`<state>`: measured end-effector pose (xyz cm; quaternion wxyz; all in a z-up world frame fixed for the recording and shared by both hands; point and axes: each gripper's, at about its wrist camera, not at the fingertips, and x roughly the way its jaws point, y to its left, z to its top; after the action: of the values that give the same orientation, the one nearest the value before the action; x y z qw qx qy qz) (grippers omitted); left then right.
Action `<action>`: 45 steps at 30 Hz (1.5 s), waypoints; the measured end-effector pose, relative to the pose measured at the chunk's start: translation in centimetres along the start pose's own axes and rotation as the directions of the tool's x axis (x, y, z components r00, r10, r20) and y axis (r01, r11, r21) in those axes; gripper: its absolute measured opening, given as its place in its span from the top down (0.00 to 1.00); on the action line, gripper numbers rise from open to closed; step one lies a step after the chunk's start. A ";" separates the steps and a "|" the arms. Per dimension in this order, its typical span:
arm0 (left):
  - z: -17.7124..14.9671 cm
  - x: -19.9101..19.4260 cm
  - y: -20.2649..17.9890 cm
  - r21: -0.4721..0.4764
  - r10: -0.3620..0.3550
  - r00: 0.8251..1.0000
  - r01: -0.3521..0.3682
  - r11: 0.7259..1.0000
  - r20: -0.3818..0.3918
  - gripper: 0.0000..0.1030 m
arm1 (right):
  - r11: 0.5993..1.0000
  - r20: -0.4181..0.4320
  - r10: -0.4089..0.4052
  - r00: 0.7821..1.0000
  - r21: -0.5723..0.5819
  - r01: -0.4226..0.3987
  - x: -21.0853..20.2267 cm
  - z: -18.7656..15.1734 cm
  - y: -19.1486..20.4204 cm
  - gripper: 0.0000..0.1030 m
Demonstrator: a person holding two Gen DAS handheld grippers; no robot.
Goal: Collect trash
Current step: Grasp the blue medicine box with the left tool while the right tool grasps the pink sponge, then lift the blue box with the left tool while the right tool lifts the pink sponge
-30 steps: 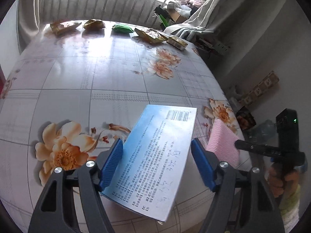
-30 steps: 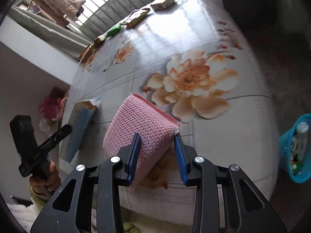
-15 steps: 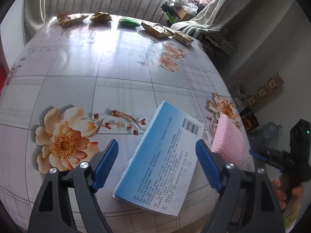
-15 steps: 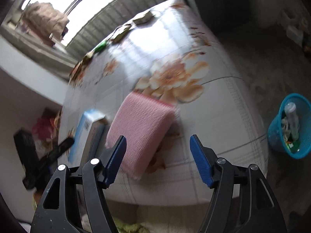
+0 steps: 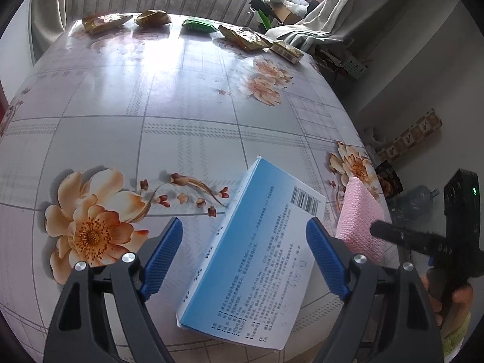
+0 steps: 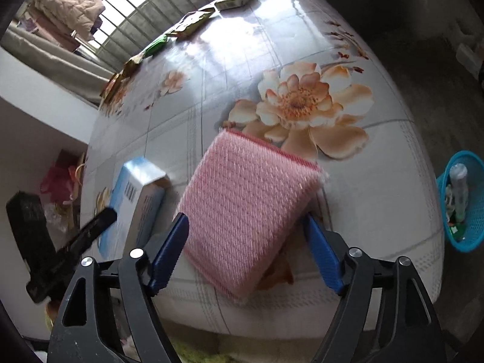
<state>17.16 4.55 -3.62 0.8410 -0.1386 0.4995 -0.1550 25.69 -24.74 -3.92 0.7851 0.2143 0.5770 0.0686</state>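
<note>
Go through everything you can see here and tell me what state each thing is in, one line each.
Left gripper: open, jaws just widened, astride the box, not pressing.
Right gripper: open, jaws just opened, pads off the sponge.
Blue box: lying flat near the table edge.
Pink sponge: lying on the table, released.
Blue basket: upright on the floor, holding trash.
Wrappers: lined along the far edge.

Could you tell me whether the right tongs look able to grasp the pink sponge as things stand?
Probably yes. The right tongs, whose jaws have just been opening, now stand wide on either side of the pink sponge lying on the table, with nothing over it; the blue box lies beside it.
</note>
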 end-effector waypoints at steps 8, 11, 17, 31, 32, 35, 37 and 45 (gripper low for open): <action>-0.1 0.7 -0.1 -0.007 -0.014 1.000 0.013 1.000 -0.021 0.20 | 0.997 0.027 -0.078 0.997 -0.021 0.079 2.3 2.1 2.6 0.19; -0.2 0.6 -0.1 -0.006 -0.010 1.000 0.010 1.000 -0.018 0.19 | 0.984 0.038 -0.142 0.989 -0.100 0.145 3.0 2.0 4.0 0.19; -0.2 0.7 -0.8 0.063 0.001 1.000 0.000 0.998 -0.021 0.14 | 0.955 0.074 -0.197 0.978 -0.210 0.209 2.9 1.1 5.2 0.18; -1.6 1.2 -3.0 0.100 -0.105 0.985 0.119 0.988 -0.138 0.13 | 0.945 0.084 -0.177 0.981 -0.262 0.194 1.6 -0.9 4.4 0.18; -1.6 1.2 -3.2 0.108 -0.085 0.988 0.099 0.989 -0.130 0.13 | 0.945 0.087 -0.178 0.980 -0.263 0.195 1.5 -1.0 4.3 0.18; -1.6 1.6 -4.0 0.155 -0.013 0.995 0.028 0.987 -0.103 0.13 | 0.948 0.083 -0.173 0.981 -0.257 0.189 1.4 -1.1 4.0 0.18; -1.5 1.9 -4.5 0.180 0.010 0.996 0.007 0.984 -0.093 0.13 | 0.946 0.085 -0.173 0.981 -0.264 0.189 1.2 -1.3 3.9 0.18; -1.6 3.4 -5.6 0.267 0.105 0.993 -0.087 0.960 -0.054 0.13 | 0.942 0.069 -0.173 0.983 -0.279 0.186 1.5 -1.5 3.6 0.21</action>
<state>16.58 -2.04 -4.90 0.8411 0.0045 0.5087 -0.1838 25.30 -20.58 -4.13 0.8230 0.0474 0.5612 0.0744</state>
